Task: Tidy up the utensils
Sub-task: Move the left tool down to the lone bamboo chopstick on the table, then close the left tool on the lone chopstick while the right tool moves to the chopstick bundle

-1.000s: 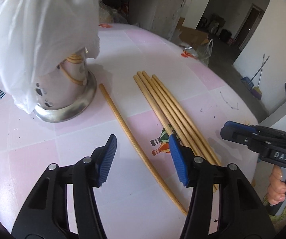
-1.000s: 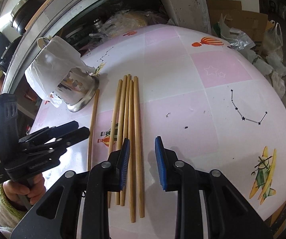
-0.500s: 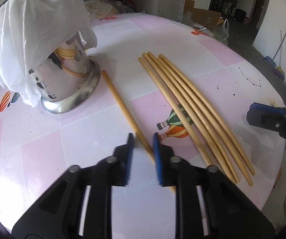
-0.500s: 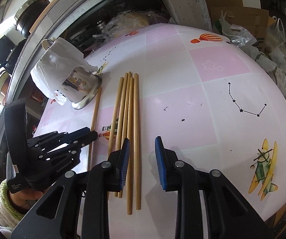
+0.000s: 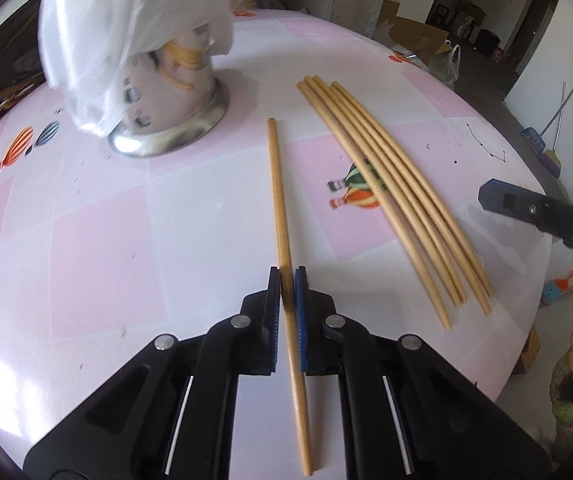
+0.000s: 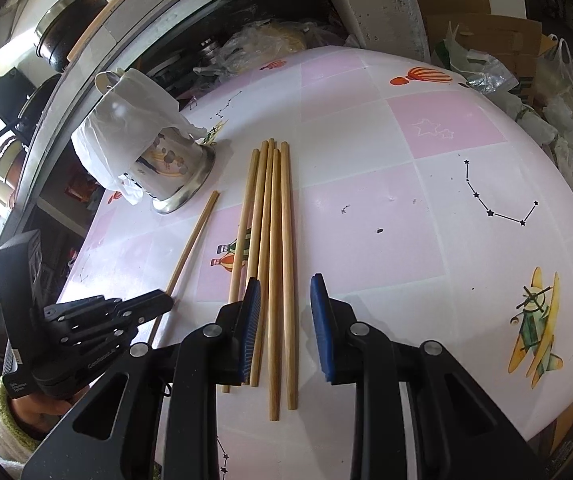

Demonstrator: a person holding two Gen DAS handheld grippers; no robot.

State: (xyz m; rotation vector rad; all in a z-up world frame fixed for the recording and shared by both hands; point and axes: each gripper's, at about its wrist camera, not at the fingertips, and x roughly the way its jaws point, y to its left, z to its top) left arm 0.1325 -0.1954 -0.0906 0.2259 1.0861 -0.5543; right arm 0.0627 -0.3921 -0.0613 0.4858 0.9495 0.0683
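The pink-and-white table carries a steel utensil holder draped in a white bag. Five chopsticks lie bundled under the right claw, which hangs released. The left claw grasps the lone chopstick.

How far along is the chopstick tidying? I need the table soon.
Barely started. The left gripper has just closed on the single chopstick, which lies on the table. Five chopsticks remain loose under the open right gripper. The bag-covered holder awaits.
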